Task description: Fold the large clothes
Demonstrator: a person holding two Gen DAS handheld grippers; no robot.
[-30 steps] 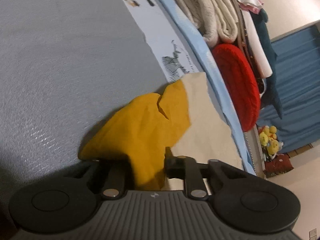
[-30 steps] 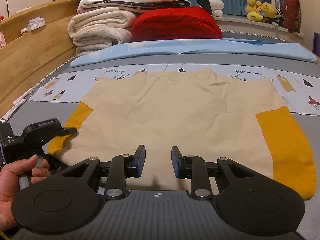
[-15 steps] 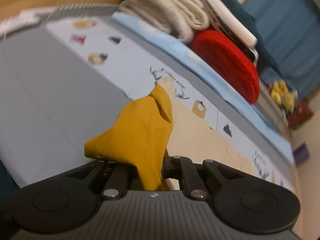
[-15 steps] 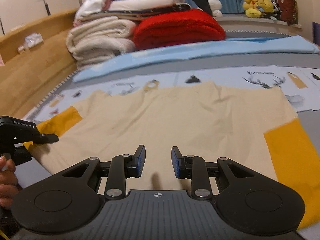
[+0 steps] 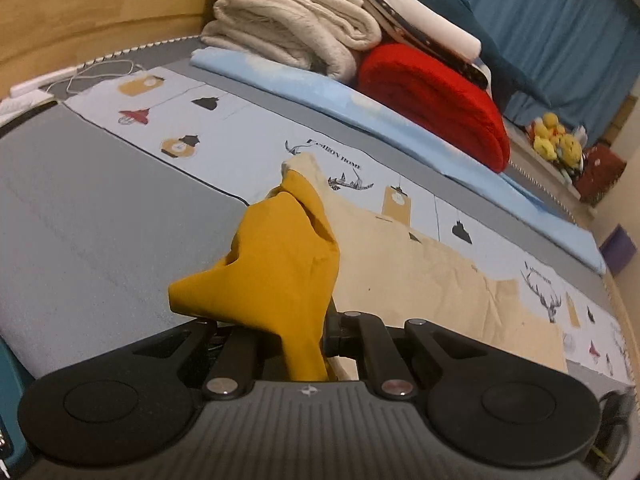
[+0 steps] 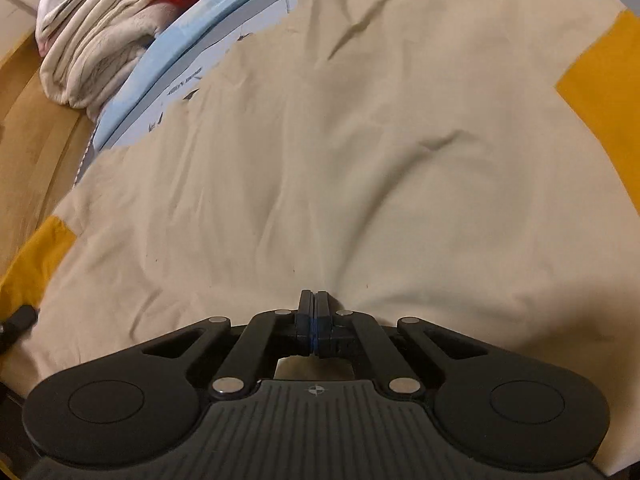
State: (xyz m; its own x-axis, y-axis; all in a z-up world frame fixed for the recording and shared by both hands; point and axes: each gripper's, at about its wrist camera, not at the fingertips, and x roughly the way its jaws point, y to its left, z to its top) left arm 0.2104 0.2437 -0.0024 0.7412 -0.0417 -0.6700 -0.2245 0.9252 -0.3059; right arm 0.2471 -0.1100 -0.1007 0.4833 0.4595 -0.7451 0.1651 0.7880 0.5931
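A large cream shirt with mustard-yellow sleeves lies spread on the bed. My left gripper is shut on the mustard left sleeve and holds it lifted and bunched above the grey bedcover. My right gripper is shut on the near hem of the cream shirt, with creases fanning out from the fingers. The right mustard sleeve lies flat at the right. The left sleeve also shows at the left edge of the right wrist view.
A stack of folded cream blankets and a red blanket sit at the back on a light blue sheet. A wooden headboard stands to the left. Plush toys lie at the far right.
My right gripper moved down onto the shirt's near hem and shut on it. My left gripper swung round and lifted the mustard sleeve off the bed.
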